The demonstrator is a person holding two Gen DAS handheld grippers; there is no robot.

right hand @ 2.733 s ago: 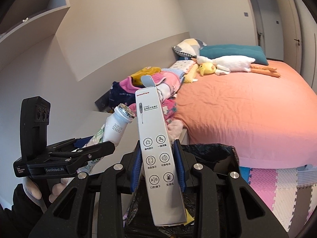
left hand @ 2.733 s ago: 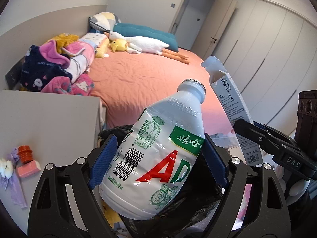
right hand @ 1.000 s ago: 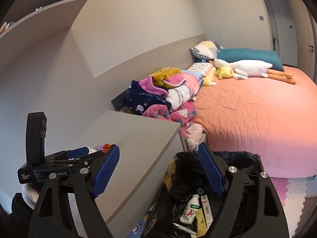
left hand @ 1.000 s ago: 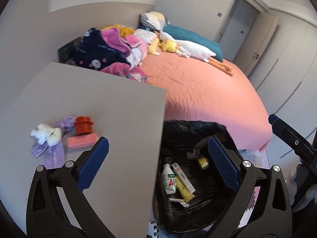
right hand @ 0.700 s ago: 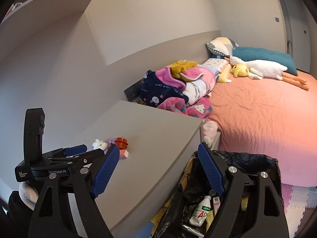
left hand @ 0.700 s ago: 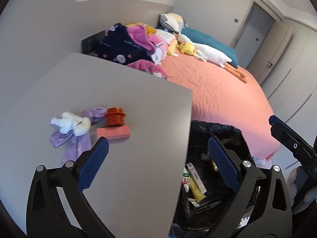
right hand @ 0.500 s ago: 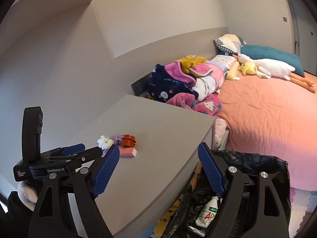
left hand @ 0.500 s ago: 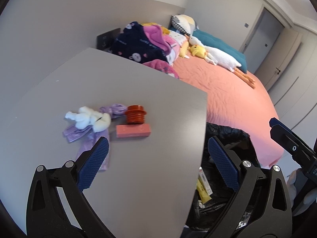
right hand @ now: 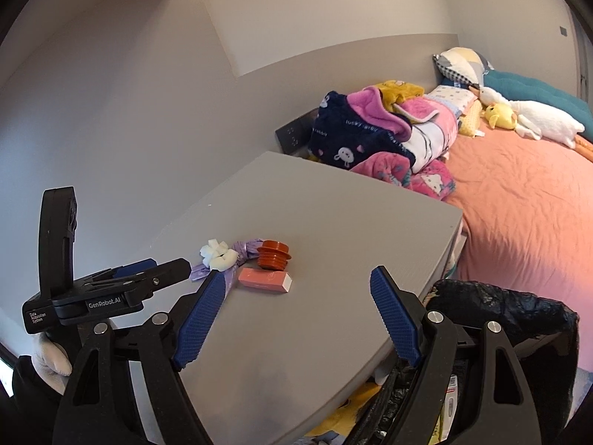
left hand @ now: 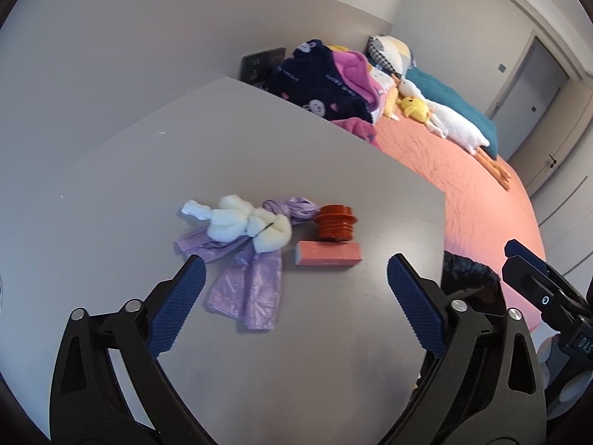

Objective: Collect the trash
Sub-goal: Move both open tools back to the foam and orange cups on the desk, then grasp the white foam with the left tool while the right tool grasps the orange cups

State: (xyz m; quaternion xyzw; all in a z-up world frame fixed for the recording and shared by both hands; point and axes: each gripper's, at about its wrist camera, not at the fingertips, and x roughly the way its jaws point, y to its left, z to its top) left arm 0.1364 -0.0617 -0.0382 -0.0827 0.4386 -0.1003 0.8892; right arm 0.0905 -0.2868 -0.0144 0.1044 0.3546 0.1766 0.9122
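Cap (left hand: 335,222) behind box (left hand: 328,254), wad (left hand: 249,227) left, on table (left hand: 304,352); bin (right hand: 511,315) right.

A grey table (left hand: 333,170) carries white foam (left hand: 249,227), what looks like a purple bag (left hand: 247,282), an orange cap (left hand: 336,222) and a pink box (left hand: 328,254)

We note plain pale walls (right hand: 129,85), a grey tabletop (left hand: 259,148) beside a bed (right hand: 526,200) with salmon cover, folded blankets (right hand: 374,137), teal pillow (left hand: 444,92), plush goose (left hand: 448,122). Grey door (left hand: 526,81) at far end.
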